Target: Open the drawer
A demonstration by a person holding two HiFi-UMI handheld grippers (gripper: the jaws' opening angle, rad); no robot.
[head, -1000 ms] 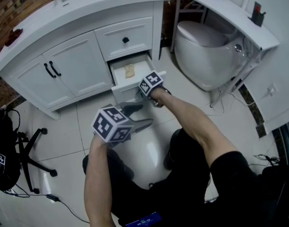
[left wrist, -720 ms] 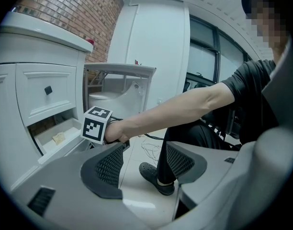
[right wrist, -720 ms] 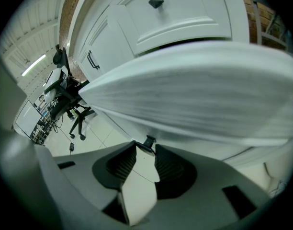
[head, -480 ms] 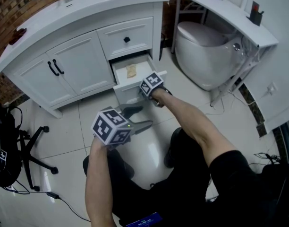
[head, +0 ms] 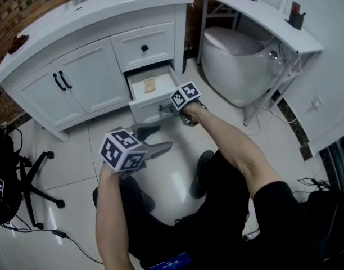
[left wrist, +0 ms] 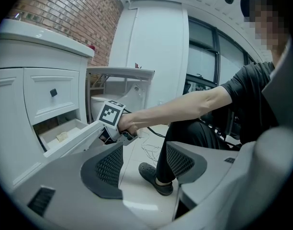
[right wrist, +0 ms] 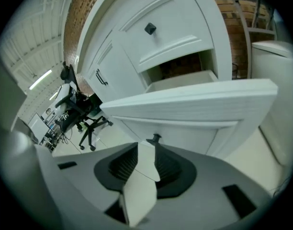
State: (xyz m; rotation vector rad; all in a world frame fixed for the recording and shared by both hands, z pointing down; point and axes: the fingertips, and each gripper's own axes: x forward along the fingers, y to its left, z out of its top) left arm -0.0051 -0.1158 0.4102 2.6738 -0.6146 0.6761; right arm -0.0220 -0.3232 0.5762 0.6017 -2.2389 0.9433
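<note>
White floor tiles point(head: 177, 173) of a bathroom fill the foreground, where the person crouches in front of a vanity point(head: 87, 77).

Nearest, the left tongs point(left wrist: 144, 151) hover over the tiles. Their jaws stand wide apart and nothing is between them.

Farther on, the right tongs point(right wrist: 149, 145) sit against the front panel of the lower drawer point(head: 149, 110). Their jaws have just been closing and now leave only a narrow gap. The small dark knob point(right wrist: 156, 138) stands just past the tips and is not pinched between the pads.

The lower drawer is pulled partway out of the vanity. A small beige item point(head: 150, 85) lies on its bottom, and the upper drawer point(head: 144, 46) above is shut.

Beyond these are the white counter point(head: 104, 4), a brick wall point(head: 14, 10) and, to the right, a toilet point(head: 239, 66).

Key relation: the drawer lies straight ahead of the right tongs, which are much the nearer pair. Its line of travel runs out of the vanity toward the person, so any further opening would probably mean a fresh grip on the knob and a pull back along that line.
</note>
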